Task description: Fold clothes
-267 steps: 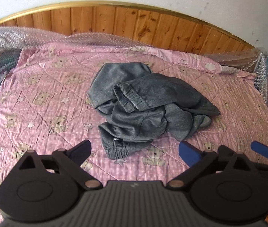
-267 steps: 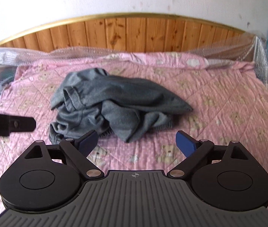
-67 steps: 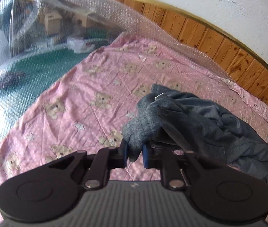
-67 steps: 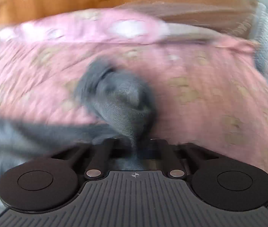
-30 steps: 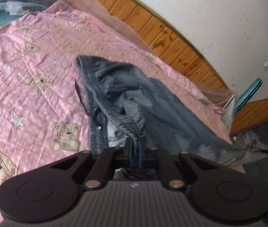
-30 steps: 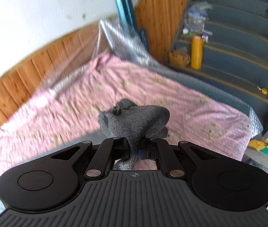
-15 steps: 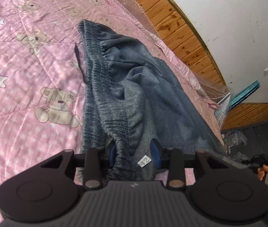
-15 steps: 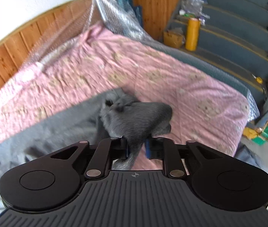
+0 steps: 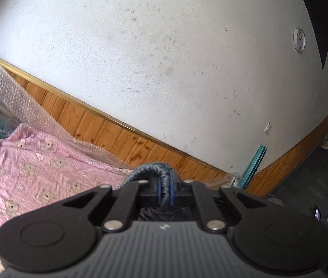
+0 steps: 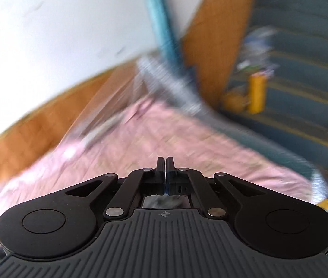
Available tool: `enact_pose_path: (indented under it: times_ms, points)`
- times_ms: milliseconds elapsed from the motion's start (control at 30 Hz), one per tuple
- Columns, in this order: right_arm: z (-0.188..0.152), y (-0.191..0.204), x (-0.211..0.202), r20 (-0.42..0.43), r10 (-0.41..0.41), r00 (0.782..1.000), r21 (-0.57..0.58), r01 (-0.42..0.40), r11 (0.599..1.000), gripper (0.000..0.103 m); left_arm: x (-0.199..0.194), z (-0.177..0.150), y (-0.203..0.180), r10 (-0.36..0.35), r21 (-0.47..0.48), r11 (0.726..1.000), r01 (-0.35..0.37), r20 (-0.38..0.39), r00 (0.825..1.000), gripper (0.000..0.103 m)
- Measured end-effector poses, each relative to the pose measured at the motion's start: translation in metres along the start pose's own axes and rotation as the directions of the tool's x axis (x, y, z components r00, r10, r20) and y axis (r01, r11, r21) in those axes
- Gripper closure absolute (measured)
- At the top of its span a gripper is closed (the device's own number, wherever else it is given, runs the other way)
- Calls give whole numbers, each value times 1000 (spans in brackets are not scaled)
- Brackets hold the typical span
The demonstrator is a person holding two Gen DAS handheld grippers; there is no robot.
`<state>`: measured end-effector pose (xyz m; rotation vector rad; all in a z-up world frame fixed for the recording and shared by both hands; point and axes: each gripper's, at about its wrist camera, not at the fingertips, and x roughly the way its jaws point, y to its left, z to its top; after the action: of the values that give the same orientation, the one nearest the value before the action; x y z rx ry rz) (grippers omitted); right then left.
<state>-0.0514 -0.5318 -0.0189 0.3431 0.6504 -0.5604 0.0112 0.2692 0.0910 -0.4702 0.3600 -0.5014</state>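
Between the two blue pads of the left gripper (image 9: pixel 165 183) one garment was in sight, a single piece of grey clothing (image 9: pixel 151 170), and only a small part of it showed: a rolled, ribbed-looking fold of blue-grey knit that arched over the fingers toward 11 o'clock and ran down between them into the dark gap behind. These fingers were closed tight on that fold, with no space beside the cloth. At 9 o'clock lay one pink quilt (image 9: pixel 36 176) printed with small bears and stars, spread on the bed, with crumpled bubble wrap (image 9: pixel 8 97) along its far edge. Wood panelling (image 9: pixel 117 136) ran under a white wall (image 9: pixel 164 58), which carried one round clock (image 9: pixel 299 39) at 2 o'clock and one teal strip (image 9: pixel 254 164) leaning in the corner

Over on the right wrist view, heavily blurred, the right gripper (image 10: pixel 165 162) had its two fingers pressed almost together, only a hairline slit between them. A patch of grey showed in the opening behind them, but whether cloth was pinched there could not be told. Beyond lay the same pink quilt (image 10: pixel 164 139), and at 2 o'clock grey stairs (image 10: pixel 303 58) with one yellow cylinder (image 10: pixel 256 92) standing on a step
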Motion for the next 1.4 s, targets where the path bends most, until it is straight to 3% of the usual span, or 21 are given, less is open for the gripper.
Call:
enact_pose_path:
  times_ms: [67,167,233,300,367,433,467,567,633,700,767,800,900,967,1033,1100,1200,1267,1333,1367,1400]
  points:
    - [-27,25,18,-99,7,995,-142,-22,990,84,2,-12,5,32,-22,999,-33,-48,998,97]
    - [-79,61,41,-201,-37,979,-332,-32,943,44,-5,-34,12,77,-89,992,-87,-107,991,96]
    - [-110,71,58,-201,-137,970,-389,49,920,36,-12,-45,16,99,-134,984,-116,-132,986,96]
    - [-125,62,84,-238,-214,947,-318,132,939,28,-21,-44,23,108,-183,974,-131,-132,985,96]
    - [-134,43,107,-305,-219,927,-208,160,965,32,-24,-38,28,129,-197,969,-152,-127,984,96]
    - [-139,20,126,-377,-166,911,-102,138,985,84,-28,-32,30,146,-190,967,-167,-120,982,96]
    - [-137,7,122,-362,-145,921,-44,139,989,100,-29,-29,30,149,-185,968,-169,-116,982,96]
    - [-125,-35,87,-230,-133,964,137,168,976,101,-40,-23,27,154,-161,972,-172,-119,981,96]
    - [-129,-57,60,-181,-173,968,216,211,953,101,-46,-28,30,160,-161,971,-179,-127,979,96]
    - [-148,-77,53,-207,-150,967,284,206,936,93,-51,-39,38,168,-188,963,-194,-145,975,96]
    - [-169,-94,56,-280,-167,945,299,251,921,86,-54,-54,50,175,-221,952,-213,-176,969,96]
    - [-177,-101,54,-298,-200,933,311,294,904,73,-55,-61,56,179,-228,948,-223,-198,964,96]
    - [-189,-115,37,-307,-309,900,349,409,843,70,-50,-76,64,179,-212,947,-240,-273,945,96]
    - [-185,-110,29,-279,-347,896,291,423,858,69,-46,-84,69,172,-201,949,-242,-313,934,96]
    - [-177,-99,19,-216,-364,906,220,409,886,56,-42,-84,70,160,-191,954,-229,-322,933,96]
    - [-168,-86,21,-174,-336,926,144,361,921,34,-39,-82,70,150,-179,960,-216,-324,934,96]
    - [-158,-51,41,-145,-284,948,-42,281,959,27,-36,-78,66,141,-149,969,-199,-333,932,96]
    - [-162,-26,59,-137,-292,946,-193,264,945,24,-34,-77,66,141,-138,971,-197,-339,930,96]
    - [-166,-8,80,-152,-310,938,-327,248,912,43,-33,-76,65,146,-128,971,-200,-343,928,96]
    - [-163,-9,89,-168,-327,930,-346,255,903,92,-33,-75,64,151,-122,971,-204,-343,927,96]
    - [-158,-14,95,-174,-346,922,-347,272,898,103,-35,-73,65,158,-122,970,-209,-337,928,96]
